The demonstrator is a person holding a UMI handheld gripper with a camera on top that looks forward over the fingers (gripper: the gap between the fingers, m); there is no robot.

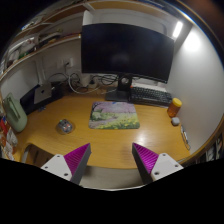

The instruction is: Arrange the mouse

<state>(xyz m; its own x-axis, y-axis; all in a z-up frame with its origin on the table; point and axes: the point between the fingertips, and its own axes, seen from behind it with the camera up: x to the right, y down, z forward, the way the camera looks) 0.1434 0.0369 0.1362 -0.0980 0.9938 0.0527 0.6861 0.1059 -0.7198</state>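
The gripper (112,162) is held open and empty above the desk (60,108). A mouse (175,121) is seen right of the mouse pad (114,115), below the monitor (127,50).

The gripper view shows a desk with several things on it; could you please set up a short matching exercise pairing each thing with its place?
Things:
1. mouse pad
2. monitor
3. keyboard
4. hand-held gripper

Places or states:
A. at the back of the desk, screen dark
B. open, holding nothing, nearest the camera
C. middle of the desk, ahead of the fingers
D. below the monitor, beyond the mouse pad and to its right

Pairs: 1-C, 2-A, 3-D, 4-B
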